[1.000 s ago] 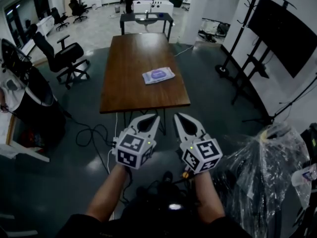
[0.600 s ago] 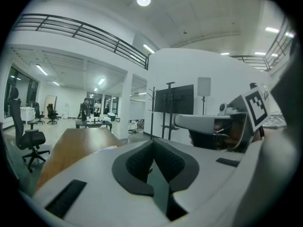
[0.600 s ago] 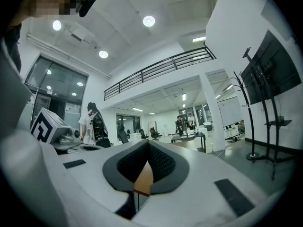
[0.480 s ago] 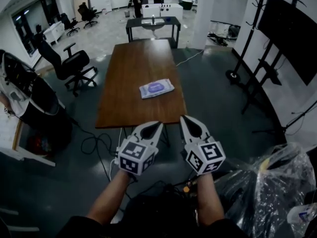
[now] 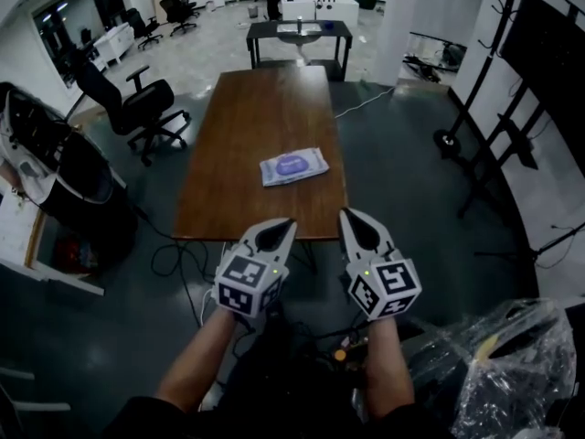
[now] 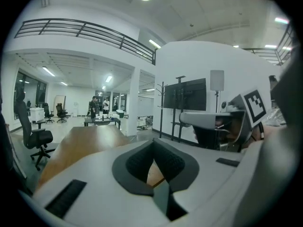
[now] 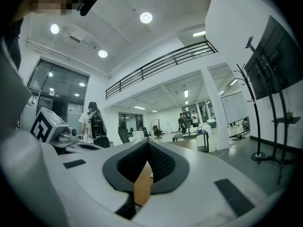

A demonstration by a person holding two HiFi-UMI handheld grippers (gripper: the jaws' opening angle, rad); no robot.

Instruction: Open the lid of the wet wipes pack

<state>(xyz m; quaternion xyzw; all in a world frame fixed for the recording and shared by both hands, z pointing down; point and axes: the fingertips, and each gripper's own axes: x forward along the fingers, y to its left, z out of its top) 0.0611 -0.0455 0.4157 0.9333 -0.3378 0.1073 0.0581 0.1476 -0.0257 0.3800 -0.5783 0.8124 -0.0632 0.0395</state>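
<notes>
Ahead of the closed, empty left gripper (image 5: 284,226) and right gripper (image 5: 348,215), the wet wipes pack (image 5: 293,165) is drawing nearer; the approach is continuing.

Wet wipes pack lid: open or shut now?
Looks shut: the pale soft wet wipes pack lies flat on the brown wooden table, its purple lid flush, no flap raised. Small in view, so unsure.

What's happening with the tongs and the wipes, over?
Left tongs shut, right tongs shut, both empty. Wet wipes pack flat on table, lid down, untouched. Nothing between tongs and pack.
</notes>
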